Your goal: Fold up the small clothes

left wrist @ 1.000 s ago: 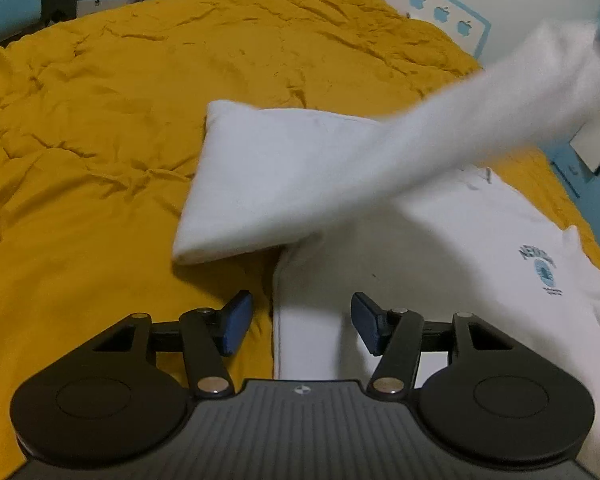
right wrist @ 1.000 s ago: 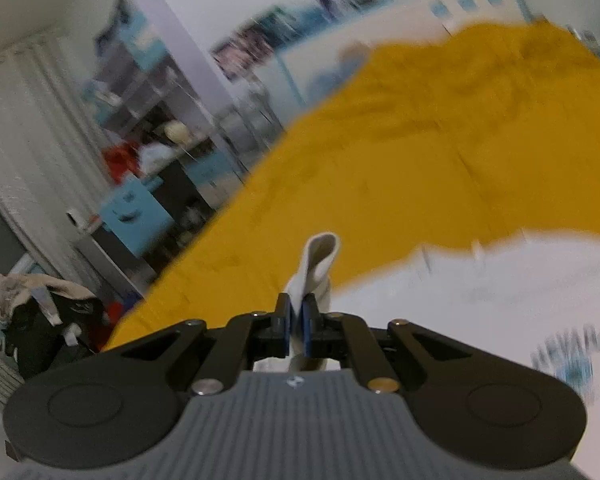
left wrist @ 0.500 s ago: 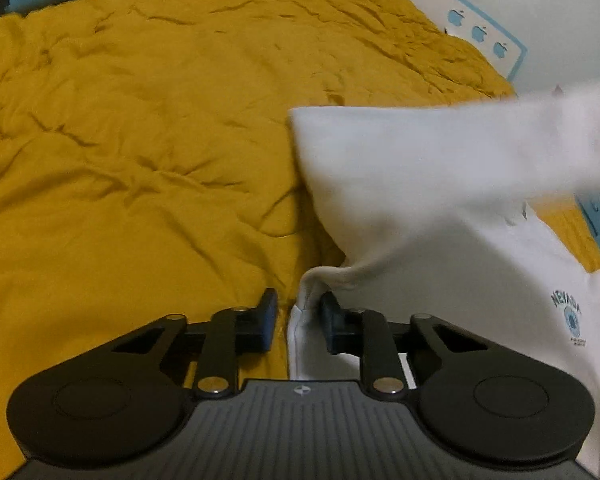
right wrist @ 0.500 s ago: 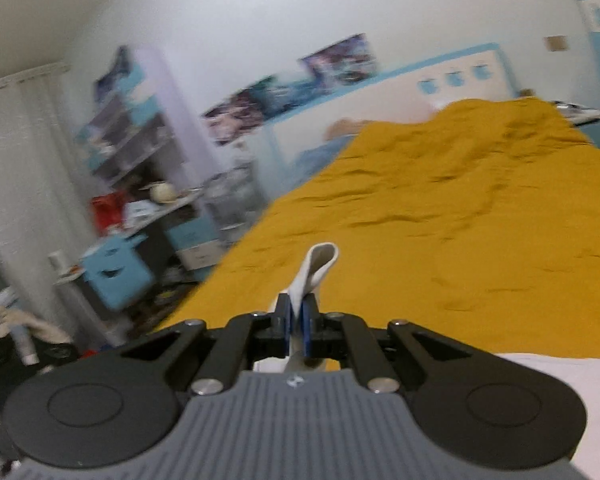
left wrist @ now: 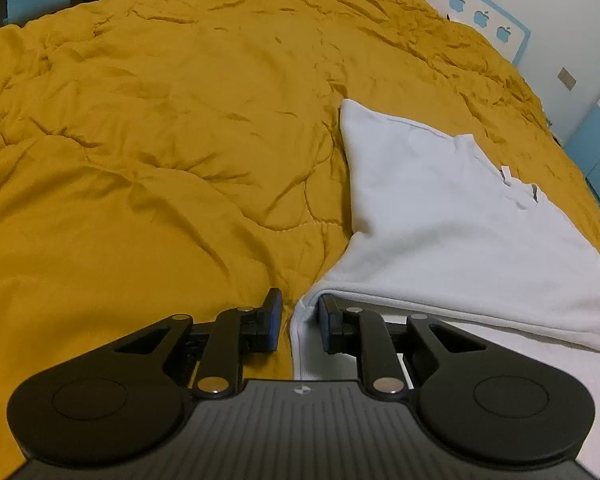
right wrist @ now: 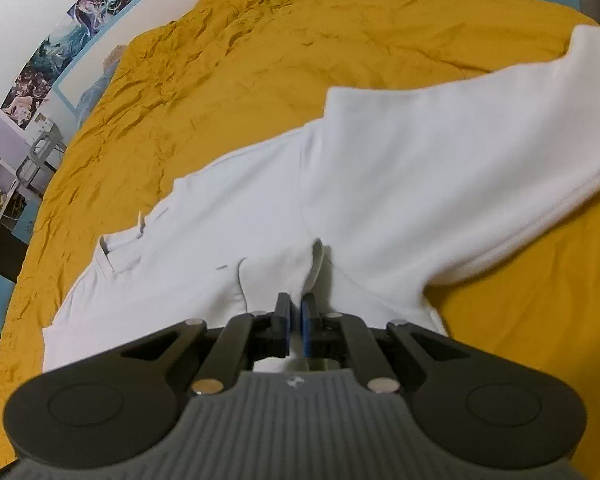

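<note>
A white shirt lies on a yellow quilt, with one part folded over its body. In the left wrist view my left gripper is narrowed on the shirt's near hem edge. The fabric sits between the blue pads, against the right one. In the right wrist view the white shirt spreads below the camera, collar to the left. My right gripper is shut on a thin pinch of its fabric, low over the shirt's body.
The yellow quilt covers the whole bed around the shirt. A blue headboard with apple cut-outs runs along the far side. Posters hang on the wall, and shelves stand beside the bed.
My right gripper swept down from high above the bed, carrying the white fabric over onto the shirt's body. My left jaws narrowed from wide open onto the hem edge.
</note>
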`<state>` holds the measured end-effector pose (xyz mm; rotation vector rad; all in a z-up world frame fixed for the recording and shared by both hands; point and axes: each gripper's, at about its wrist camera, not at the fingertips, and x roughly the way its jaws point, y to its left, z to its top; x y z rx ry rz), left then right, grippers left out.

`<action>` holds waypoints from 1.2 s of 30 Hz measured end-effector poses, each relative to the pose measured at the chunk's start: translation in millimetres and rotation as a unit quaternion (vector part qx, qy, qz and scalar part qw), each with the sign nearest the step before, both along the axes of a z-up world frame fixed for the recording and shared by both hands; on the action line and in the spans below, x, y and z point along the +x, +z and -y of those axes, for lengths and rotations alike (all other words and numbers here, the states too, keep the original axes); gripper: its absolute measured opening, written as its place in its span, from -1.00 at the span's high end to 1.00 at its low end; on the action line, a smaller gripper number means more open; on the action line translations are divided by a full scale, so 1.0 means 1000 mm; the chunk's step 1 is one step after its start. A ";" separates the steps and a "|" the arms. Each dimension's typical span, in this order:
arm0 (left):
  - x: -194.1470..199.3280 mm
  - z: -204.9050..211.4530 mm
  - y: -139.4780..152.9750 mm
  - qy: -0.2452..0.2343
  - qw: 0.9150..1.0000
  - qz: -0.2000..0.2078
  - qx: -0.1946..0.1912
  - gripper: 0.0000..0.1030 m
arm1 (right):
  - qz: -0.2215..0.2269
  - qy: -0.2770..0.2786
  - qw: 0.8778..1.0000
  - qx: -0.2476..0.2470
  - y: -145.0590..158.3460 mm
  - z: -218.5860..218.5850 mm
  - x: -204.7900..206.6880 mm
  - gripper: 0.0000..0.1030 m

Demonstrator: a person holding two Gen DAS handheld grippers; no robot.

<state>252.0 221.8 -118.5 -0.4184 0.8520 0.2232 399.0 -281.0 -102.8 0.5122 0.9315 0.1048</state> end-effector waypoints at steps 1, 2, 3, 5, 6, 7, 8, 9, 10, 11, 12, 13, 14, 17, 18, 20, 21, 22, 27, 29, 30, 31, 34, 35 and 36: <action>0.000 -0.001 0.001 -0.001 1.000 0.000 0.000 0.62 | 0.006 0.001 1.000 -0.002 0.001 -0.001 -0.001 1.00; 0.000 0.000 0.002 -0.001 1.000 -0.001 0.001 0.64 | 0.014 0.003 1.000 0.000 0.007 -0.004 -0.002 1.00; 0.000 0.000 0.003 -0.001 1.000 -0.001 0.001 0.65 | 0.028 0.007 1.000 0.008 0.016 -0.005 -0.003 1.00; -0.001 0.001 0.004 -0.004 1.000 -0.003 0.001 0.67 | 0.079 0.026 0.996 0.026 0.038 -0.006 -0.009 1.00; -0.001 0.001 0.004 -0.006 1.000 -0.004 0.002 0.67 | 0.113 0.039 0.992 0.029 0.050 -0.007 -0.013 1.00; -0.001 0.000 0.003 -0.007 1.000 -0.004 0.000 0.67 | 0.137 0.050 0.989 0.022 0.055 -0.006 -0.014 1.00; -0.001 0.000 0.002 -0.009 1.000 -0.005 -0.003 0.67 | 0.137 0.054 0.989 -0.001 0.056 -0.007 -0.011 1.00; 0.000 0.000 0.002 -0.011 1.000 -0.006 -0.004 0.66 | 0.112 0.048 0.992 -0.024 0.049 -0.008 -0.003 1.00; 0.000 0.002 0.003 -0.013 1.000 -0.009 -0.003 0.66 | 0.083 0.042 0.995 -0.039 0.036 -0.008 0.003 1.00; 0.000 0.002 0.004 -0.016 1.000 -0.011 0.000 0.66 | 0.056 0.038 0.996 -0.052 0.023 -0.008 0.007 1.00; -0.001 0.003 0.005 -0.018 1.000 -0.013 0.002 0.64 | 0.036 0.036 0.997 -0.061 0.011 -0.008 0.008 1.00; -0.002 0.003 0.006 -0.021 1.000 -0.017 0.000 0.61 | 0.030 0.035 0.997 -0.065 0.005 -0.009 0.007 1.00; -0.003 0.001 0.007 -0.025 0.999 -0.024 -0.004 0.60 | 0.032 0.035 0.996 -0.070 0.002 -0.010 0.004 1.00; -0.006 -0.005 0.018 -0.038 0.998 -0.038 -0.024 0.58 | 0.033 0.036 0.996 -0.079 -0.004 -0.012 0.002 1.00; -0.008 -0.008 0.024 -0.045 0.998 -0.032 -0.033 0.52 | 0.032 0.039 0.996 -0.079 -0.005 -0.011 0.003 1.00; -0.012 -0.016 0.039 -0.050 0.998 -0.003 -0.048 0.32 | 0.025 0.051 0.995 -0.082 -0.006 -0.014 0.009 0.97; -0.011 -0.020 0.045 -0.049 0.997 0.011 -0.052 0.16 | 0.025 0.054 0.995 -0.081 -0.006 -0.009 0.006 0.87; -0.008 -0.025 0.052 -0.046 0.997 0.025 -0.056 0.06 | 0.027 0.056 0.995 -0.079 -0.004 -0.008 0.006 0.85; 0.029 -0.048 0.056 -0.015 0.993 0.067 -0.092 0.00 | 0.034 0.063 0.996 -0.045 0.003 -0.004 0.000 0.35; 0.050 -0.054 0.047 0.003 0.990 0.073 -0.120 -0.01 | 0.037 0.058 0.997 -0.036 0.004 -0.002 0.003 0.35; 0.060 -0.057 0.041 0.009 0.989 0.072 -0.128 -0.01 | 0.039 0.054 0.997 -0.034 0.005 -0.001 0.004 0.35; 0.072 -0.059 0.034 0.016 0.988 0.071 -0.135 -0.01 | 0.041 0.049 0.997 -0.032 0.006 0.001 0.006 0.35; 0.095 -0.059 0.018 0.025 0.986 0.069 -0.152 -0.01 | 0.042 0.035 0.998 -0.024 0.005 0.007 0.012 0.35; 0.102 -0.058 0.014 0.028 0.985 0.069 -0.154 -0.01 | 0.042 0.033 0.998 -0.021 0.005 0.009 0.014 0.35; 0.108 -0.058 0.011 0.029 0.985 0.068 -0.156 -0.01 | 0.041 0.030 0.999 -0.018 0.003 0.011 0.016 0.37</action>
